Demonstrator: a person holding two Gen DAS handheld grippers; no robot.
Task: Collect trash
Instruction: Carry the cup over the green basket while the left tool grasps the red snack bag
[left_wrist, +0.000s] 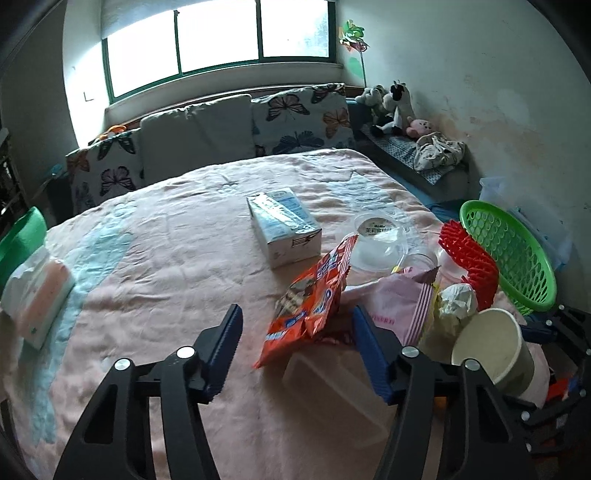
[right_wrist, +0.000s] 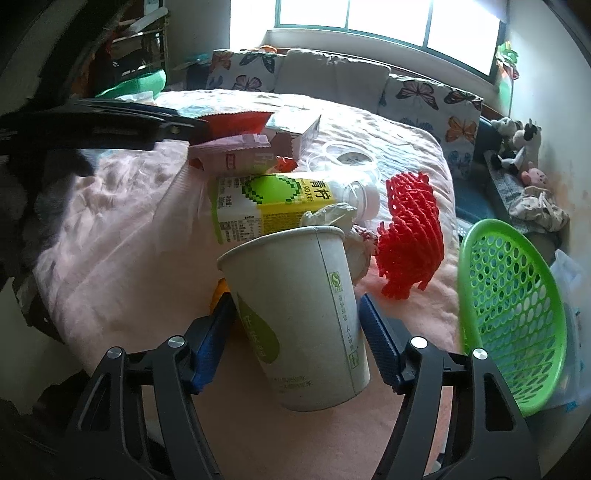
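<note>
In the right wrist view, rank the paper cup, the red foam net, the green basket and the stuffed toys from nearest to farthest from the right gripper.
1. Paper cup, between the right gripper's fingers.
2. Red foam net, ahead, right of the cup.
3. Green basket, far right, off the bed's edge.
4. Stuffed toys, by the far wall.

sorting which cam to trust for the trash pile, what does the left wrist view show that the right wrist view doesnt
Only the left wrist view shows the pack of tissues at the bed's left edge and the full front of the orange snack bag, which stands between the left claw fingers.

Only the right wrist view shows the yellow-green drink carton behind the cup, and the paper cup between the right claw fingers.

Both show the green basket, red foam net, blue-white milk carton and pink wrapper.
</note>
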